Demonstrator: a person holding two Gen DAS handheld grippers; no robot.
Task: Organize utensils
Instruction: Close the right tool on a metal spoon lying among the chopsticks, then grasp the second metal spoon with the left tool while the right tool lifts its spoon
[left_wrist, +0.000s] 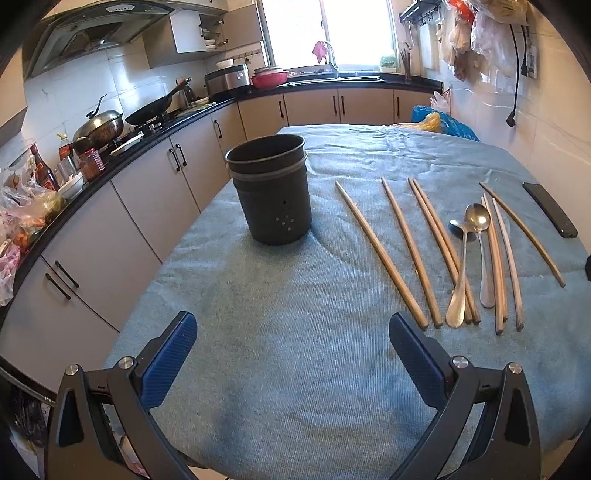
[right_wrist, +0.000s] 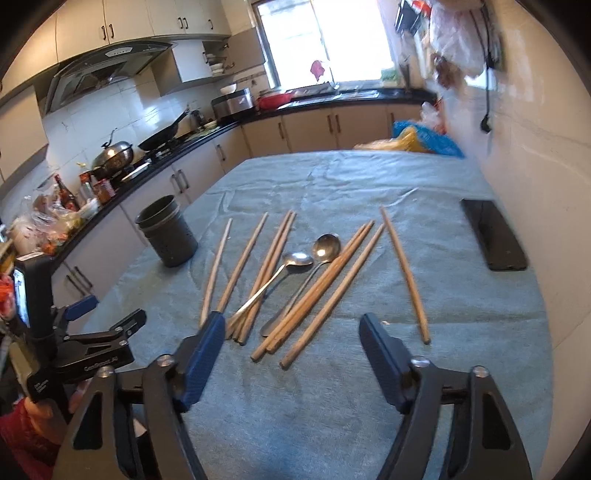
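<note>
Hovering above the near part of the blue-grey cloth-covered table (left_wrist: 295, 369), the left gripper (left_wrist: 291, 325) has its two blue-padded fingers (left_wrist: 170, 354) spread wide with nothing between them. The right gripper (right_wrist: 291, 332) is likewise spread wide and empty, low over the same cloth, its left finger (right_wrist: 207, 343) just in front of the near ends of the utensils.

Those utensils lie loose on the cloth in a rough row: eight long brown wooden chopsticks (right_wrist: 314, 291), some touching in pairs, one (right_wrist: 404, 273) lying apart toward the right. Two silver metal spoons (right_wrist: 295, 260) rest among them, bowls pointing away from the cameras; the smaller spoon's handle crosses over a pair of chopsticks, and the larger spoon (left_wrist: 477, 218) lies just beside it.

The dark grey cylindrical utensil holder (left_wrist: 271, 188), with small drain holes in its wall, stands upright on the cloth to the left of the row, well apart from the nearest chopstick (left_wrist: 380, 254).

A flat black phone (right_wrist: 493, 232) lies near the table's right edge. In the right wrist view the left gripper's black frame (right_wrist: 92, 343) shows at the lower left. Beyond the table runs a kitchen counter (left_wrist: 122, 162) with a black wok (left_wrist: 151, 109).
</note>
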